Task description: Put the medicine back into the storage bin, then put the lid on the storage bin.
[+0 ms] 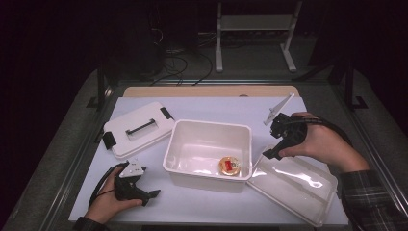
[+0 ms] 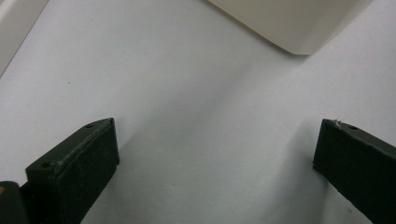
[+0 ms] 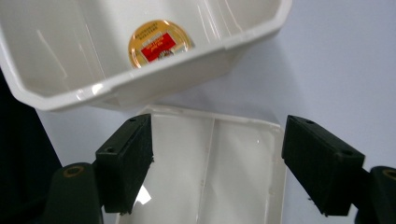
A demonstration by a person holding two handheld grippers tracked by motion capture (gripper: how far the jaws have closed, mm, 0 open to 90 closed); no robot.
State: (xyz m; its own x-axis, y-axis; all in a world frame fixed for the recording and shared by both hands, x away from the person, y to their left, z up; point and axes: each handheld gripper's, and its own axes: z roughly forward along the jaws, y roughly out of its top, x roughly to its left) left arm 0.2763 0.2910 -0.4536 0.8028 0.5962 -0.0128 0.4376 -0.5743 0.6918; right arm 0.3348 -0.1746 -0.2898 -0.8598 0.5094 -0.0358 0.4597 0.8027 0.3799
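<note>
The round gold lid (image 3: 160, 43) inside the white bin (image 3: 140, 91) carried a red label with small print, too blurred to read. No other writing was legible anywhere.

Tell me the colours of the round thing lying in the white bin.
Gold rim, red label; the round thing shows best in the right gripper view.

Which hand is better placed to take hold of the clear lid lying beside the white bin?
Right. The right claw hangs open directly over the clear lid, whose edge lies between its jaws in the right gripper view. The left claw rests open on the table, across the white bin from it.
</note>
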